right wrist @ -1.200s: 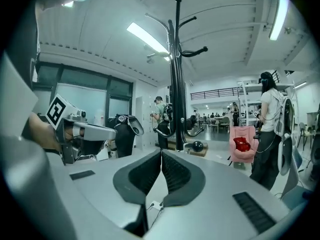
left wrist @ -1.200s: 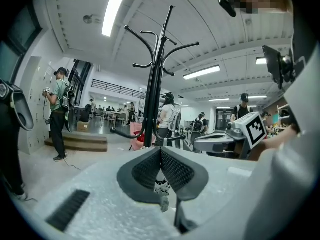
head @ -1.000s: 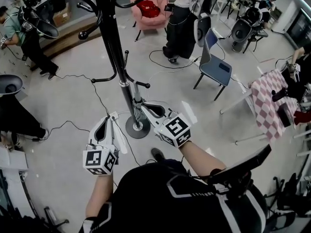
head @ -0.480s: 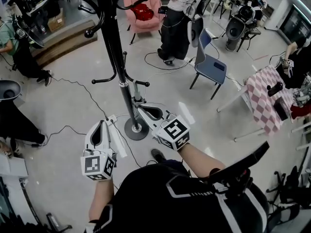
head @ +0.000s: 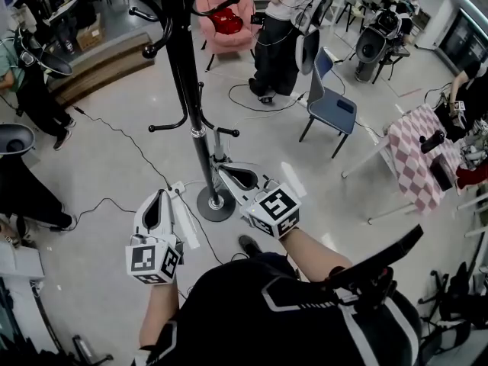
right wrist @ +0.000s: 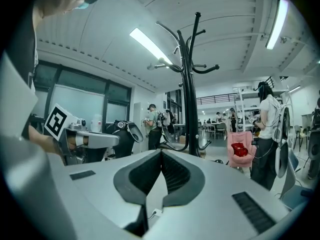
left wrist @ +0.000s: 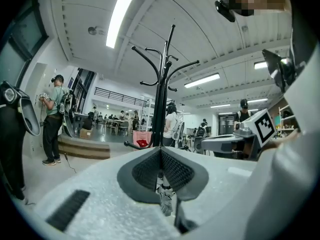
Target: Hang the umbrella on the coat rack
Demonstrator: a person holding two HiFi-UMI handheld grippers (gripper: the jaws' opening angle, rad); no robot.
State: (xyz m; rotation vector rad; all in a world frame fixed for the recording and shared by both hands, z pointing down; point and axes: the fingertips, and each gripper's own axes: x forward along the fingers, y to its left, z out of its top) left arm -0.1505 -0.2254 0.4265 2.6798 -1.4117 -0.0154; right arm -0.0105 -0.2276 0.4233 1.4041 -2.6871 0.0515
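Observation:
The black coat rack (head: 183,67) stands straight ahead, and its round base (head: 215,203) rests on the floor between my grippers. Its curved hooks show high up in the left gripper view (left wrist: 161,84) and the right gripper view (right wrist: 189,74). My left gripper (head: 162,195) is left of the base with its jaws shut on nothing. My right gripper (head: 222,171) points at the lower pole and is also shut and empty. In both gripper views the pads meet, left (left wrist: 160,151) and right (right wrist: 161,153). I cannot make out an umbrella in any view.
Cables (head: 122,136) and a power strip (head: 185,221) lie on the floor by the base. A blue chair (head: 335,105), a pink armchair (head: 229,14) and a checked table (head: 415,155) stand further off. People (head: 278,29) stand around the room.
The head view has shifted a little, so the rack sits slightly further right. Both grippers stay shut and nearly still beside the base.

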